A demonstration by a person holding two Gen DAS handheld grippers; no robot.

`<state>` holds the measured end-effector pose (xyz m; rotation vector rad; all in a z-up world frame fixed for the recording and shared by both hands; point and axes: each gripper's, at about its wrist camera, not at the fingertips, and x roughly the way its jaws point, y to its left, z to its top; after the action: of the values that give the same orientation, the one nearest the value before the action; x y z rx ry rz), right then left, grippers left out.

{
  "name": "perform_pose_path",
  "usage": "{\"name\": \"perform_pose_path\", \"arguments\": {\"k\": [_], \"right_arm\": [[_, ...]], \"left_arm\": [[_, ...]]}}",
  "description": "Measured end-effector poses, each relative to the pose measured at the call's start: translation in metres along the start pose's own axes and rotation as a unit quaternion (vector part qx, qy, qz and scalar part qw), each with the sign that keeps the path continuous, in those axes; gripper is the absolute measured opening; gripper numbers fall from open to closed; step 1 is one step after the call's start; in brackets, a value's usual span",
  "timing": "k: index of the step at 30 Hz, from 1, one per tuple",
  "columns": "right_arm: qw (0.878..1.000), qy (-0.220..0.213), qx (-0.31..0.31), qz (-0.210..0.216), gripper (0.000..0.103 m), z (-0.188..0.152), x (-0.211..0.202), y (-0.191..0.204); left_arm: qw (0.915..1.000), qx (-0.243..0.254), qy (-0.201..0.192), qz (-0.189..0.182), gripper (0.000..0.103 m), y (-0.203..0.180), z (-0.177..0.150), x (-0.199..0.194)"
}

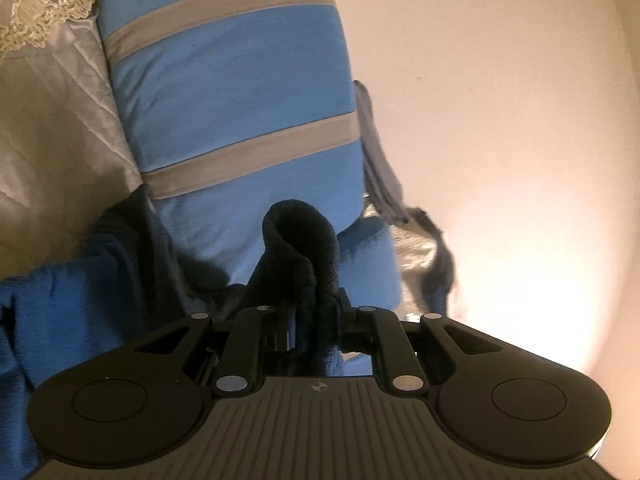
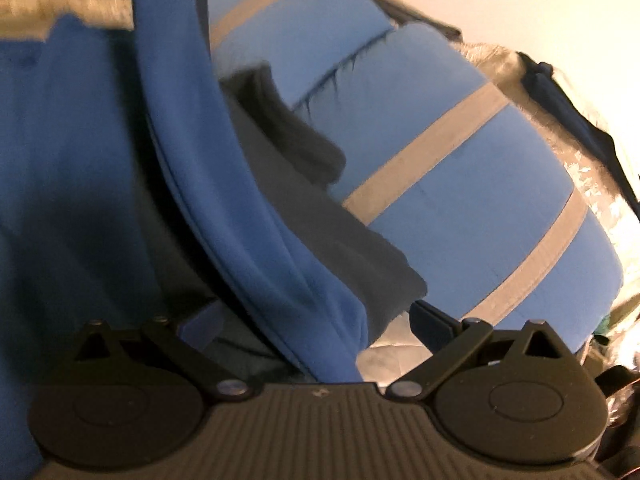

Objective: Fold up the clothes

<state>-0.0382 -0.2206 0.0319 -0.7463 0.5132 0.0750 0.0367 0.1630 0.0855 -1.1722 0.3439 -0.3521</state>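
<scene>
Left gripper (image 1: 310,280) clenched on a bunched dark fold of the blue garment (image 2: 248,168); right gripper (image 2: 316,320) spread wide, cloth draped between its fingers, ungripped; we judge folding barely begun, garment hanging beside the striped pillow (image 1: 224,92).

— What's that big thing behind, in the middle of the left wrist view?
— A light blue cushion (image 1: 224,92) with grey bands (image 1: 216,12) across it. A grey quilted bedspread (image 1: 52,120) with cream lace trim (image 1: 44,12) fills the upper left.
— And on the right?
— A plain pale wall (image 1: 500,100), glowing warm low down
</scene>
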Motion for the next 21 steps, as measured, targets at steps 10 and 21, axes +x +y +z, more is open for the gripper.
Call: {"name": "perform_pose_path", "arguments": {"k": [10,21], "right_arm": [[0.988,0.063,0.131,-0.044,0.103,-0.025,0.025,-0.079],[0.997,0.067,0.001,-0.047,0.103,-0.039,0.017,-0.095]], "left_arm": [[0.9999,-0.008,-0.001,0.012,0.016,0.001,0.001,-0.001],[0.9944,0.060,0.053,0.070,0.016,-0.007,-0.007,0.008]]}}
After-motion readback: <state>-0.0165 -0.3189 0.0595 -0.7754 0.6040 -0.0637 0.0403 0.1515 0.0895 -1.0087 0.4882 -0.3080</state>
